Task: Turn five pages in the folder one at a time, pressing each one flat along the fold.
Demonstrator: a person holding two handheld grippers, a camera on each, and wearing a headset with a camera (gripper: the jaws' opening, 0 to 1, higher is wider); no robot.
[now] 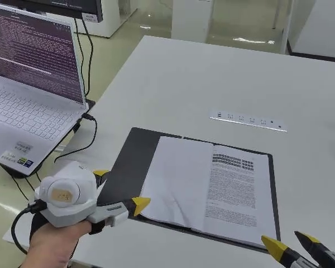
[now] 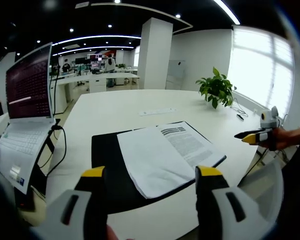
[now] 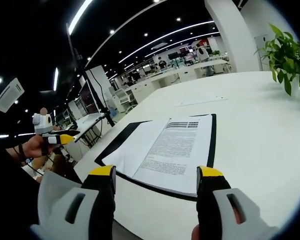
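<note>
Lying nearest right gripper, printed page of folder is faced; it and left gripper held open, empty

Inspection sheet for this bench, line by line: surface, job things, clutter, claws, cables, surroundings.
Surface: white table, socket strip set in beyond the folder.
Job's things: black folder lies open; blank page on the left, printed page on the right.
Clutter: nothing seen.
Claws: left claw open, empty, at the folder's near left corner; right claw open, empty, off its near right corner.
Cables: black cable hangs from the laptop beside the table's left edge.
Surroundings: open office; leafy plant at the table's far end.
</note>
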